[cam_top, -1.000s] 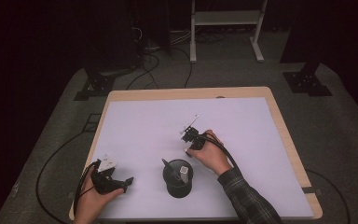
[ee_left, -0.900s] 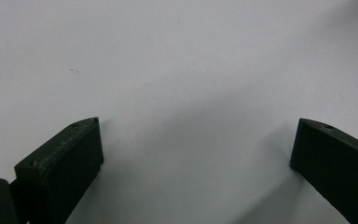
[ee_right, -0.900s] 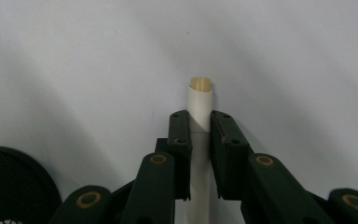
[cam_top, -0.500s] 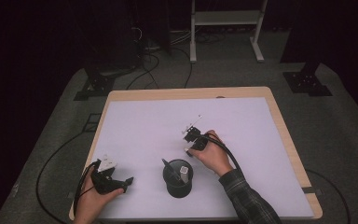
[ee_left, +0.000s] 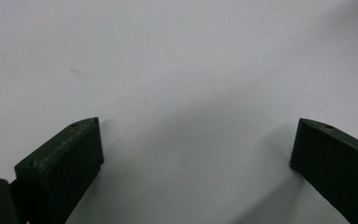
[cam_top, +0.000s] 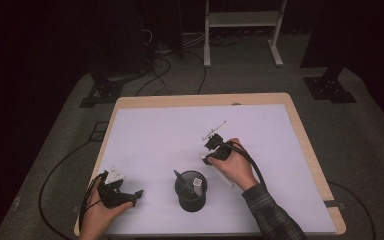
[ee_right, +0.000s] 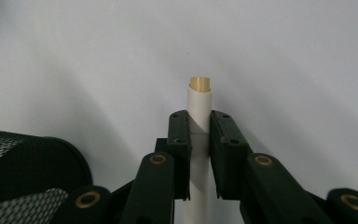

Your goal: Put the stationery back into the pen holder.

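Observation:
My right gripper (cam_top: 207, 156) is shut on a white pen (cam_top: 226, 179) just right of the table's middle. In the right gripper view the jaws (ee_right: 199, 120) clamp the pen (ee_right: 199, 100) along its length, and its beige tip sticks out past them over the white tabletop. A black mesh pen cup (cam_top: 190, 191) stands near the front edge, left of that hand, holding a dark pen and a white one; its rim (ee_right: 28, 161) shows at the lower left. My left gripper (cam_top: 130, 195) rests at the near left corner, open, with only bare table between its jaws (ee_left: 193, 154).
The white sheet (cam_top: 160, 135) covers a wood-edged table (cam_top: 310, 150). Cables trail from both grippers off the front edge. Beyond the table are a dark floor, stand feet (cam_top: 330, 87) and a white frame (cam_top: 240, 20).
The right hand has shifted slightly to the right and risen a little with the pen in its jaws. The left hand has stayed put.

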Available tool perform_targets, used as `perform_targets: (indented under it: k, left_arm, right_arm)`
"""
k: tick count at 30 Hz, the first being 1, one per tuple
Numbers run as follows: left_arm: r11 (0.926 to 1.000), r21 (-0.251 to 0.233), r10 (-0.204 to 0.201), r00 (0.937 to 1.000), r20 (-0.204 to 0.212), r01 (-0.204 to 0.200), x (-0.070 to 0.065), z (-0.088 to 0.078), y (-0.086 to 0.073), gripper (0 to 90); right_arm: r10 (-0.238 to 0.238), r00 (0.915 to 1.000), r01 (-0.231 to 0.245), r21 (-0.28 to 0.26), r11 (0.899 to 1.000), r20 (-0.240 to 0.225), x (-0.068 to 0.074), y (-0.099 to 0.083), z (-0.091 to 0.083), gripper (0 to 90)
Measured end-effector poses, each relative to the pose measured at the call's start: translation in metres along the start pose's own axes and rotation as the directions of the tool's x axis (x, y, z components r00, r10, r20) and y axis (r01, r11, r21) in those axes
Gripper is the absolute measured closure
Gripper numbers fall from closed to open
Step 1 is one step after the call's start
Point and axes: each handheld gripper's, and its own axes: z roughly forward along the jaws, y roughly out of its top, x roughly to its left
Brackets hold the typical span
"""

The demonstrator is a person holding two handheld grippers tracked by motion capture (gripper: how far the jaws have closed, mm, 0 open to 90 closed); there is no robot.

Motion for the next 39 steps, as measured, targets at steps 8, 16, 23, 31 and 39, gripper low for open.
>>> perform_targets:
  k: [8,16,23,31,39]
  left_arm:
    - [1.0000,-0.001,-0.001,1.0000,0.000,0.001,0.000,0.000,0.000,1.4]
    - [1.0000,-0.003,-0.001,1.0000,-0.001,0.001,0.000,0.000,0.000,1.4]
    - [1.0000,0.001,0.002,1.0000,-0.001,-0.002,0.000,0.000,0.000,1.4]
    - [1.0000,0.001,0.000,1.0000,0.001,0.000,0.000,0.000,0.000,1.4]
    - [1.0000,0.002,-0.001,1.0000,0.001,0.001,0.000,0.000,0.000,1.4]
  right_arm:
    - [0.016,0.9994,-0.017,-0.059,0.998,-0.030,-0.004,-0.005,-0.019,78.2]
    - [0.010,0.9981,-0.019,-0.152,0.988,-0.060,-0.005,-0.012,-0.044,78.2]
    - [-0.002,0.9965,-0.018,-0.243,0.970,-0.084,-0.001,-0.018,-0.064,78.2]
    - [-0.032,0.9954,0.002,-0.314,0.949,-0.091,0.001,-0.024,-0.079,78.2]
    - [-0.059,0.9921,0.012,-0.388,0.922,-0.110,0.009,-0.027,-0.095,78.1]
